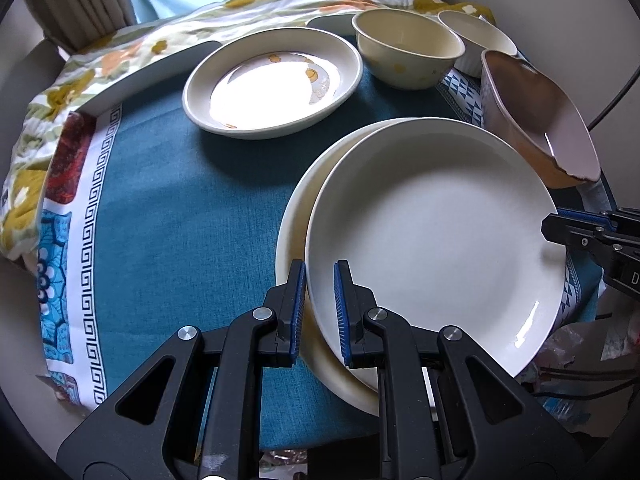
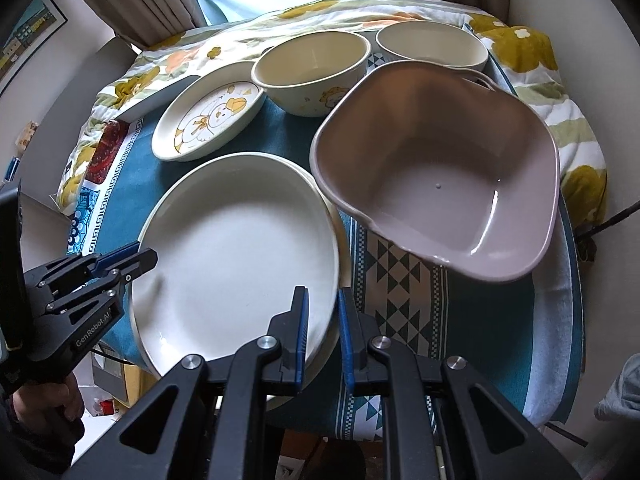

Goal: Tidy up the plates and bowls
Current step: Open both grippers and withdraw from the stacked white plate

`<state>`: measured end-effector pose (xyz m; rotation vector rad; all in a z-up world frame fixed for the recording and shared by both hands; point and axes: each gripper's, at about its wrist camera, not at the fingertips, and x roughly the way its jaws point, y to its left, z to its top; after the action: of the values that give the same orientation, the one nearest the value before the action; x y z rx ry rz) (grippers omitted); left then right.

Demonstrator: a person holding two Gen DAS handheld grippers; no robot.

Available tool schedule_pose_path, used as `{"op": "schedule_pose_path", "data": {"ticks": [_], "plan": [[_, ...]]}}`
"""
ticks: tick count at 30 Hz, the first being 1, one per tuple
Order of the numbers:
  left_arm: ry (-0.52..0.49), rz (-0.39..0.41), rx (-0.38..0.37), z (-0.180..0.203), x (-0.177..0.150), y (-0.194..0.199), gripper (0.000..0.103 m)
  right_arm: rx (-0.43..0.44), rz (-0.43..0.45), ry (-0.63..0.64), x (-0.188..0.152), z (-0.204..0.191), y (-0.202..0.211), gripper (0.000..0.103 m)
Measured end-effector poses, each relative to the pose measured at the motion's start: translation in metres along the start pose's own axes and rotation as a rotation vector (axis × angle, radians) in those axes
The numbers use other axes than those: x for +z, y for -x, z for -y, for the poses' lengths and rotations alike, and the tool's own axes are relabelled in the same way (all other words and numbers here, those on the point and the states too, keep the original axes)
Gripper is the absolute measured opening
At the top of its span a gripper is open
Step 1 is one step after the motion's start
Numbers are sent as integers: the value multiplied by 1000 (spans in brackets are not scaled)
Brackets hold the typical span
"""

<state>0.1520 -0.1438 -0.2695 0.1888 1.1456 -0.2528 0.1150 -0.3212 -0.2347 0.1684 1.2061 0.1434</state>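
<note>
While both my grippers pinch the white plate point(image 1: 436, 240), my left gripper point(image 1: 320, 304) is closed on its near rim at the bottom of the frame, and my right gripper point(image 2: 323, 328) is closed on its opposite rim. It sits on a cream plate point(image 1: 292, 236). The pink bowl point(image 2: 436, 164) is tilted at the right; the duck plate point(image 2: 208, 120) and two cream bowls point(image 2: 312, 72) are at the top.

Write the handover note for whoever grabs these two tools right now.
Left tool: shut on the near-left rim of the top white plate.
Right tool: shut on the same plate's opposite rim.
That plate sits over a second white plate, offset.
Done: two white plates roughly stacked.
Left: cartoon plate, two cream bowls and the mauve bowl are unstacked on the cloth.
</note>
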Motion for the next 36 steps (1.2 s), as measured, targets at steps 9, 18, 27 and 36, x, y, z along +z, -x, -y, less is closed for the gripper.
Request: {"op": "schedule_pose_path", "data": {"ticks": [9, 18, 27, 36], "plan": [[5, 2, 5, 1, -3, 3, 12, -28, 15, 25, -2, -5, 0, 14], [-20, 16, 48, 7, -9, 7, 12, -41, 15, 34, -5, -9, 0, 14], [-16, 28, 70, 7, -11, 10, 12, -45, 14, 45, -5, -9, -1, 14], [61, 105, 31, 3, -2, 60, 12, 22, 101, 65, 4, -15, 39, 14]]}}
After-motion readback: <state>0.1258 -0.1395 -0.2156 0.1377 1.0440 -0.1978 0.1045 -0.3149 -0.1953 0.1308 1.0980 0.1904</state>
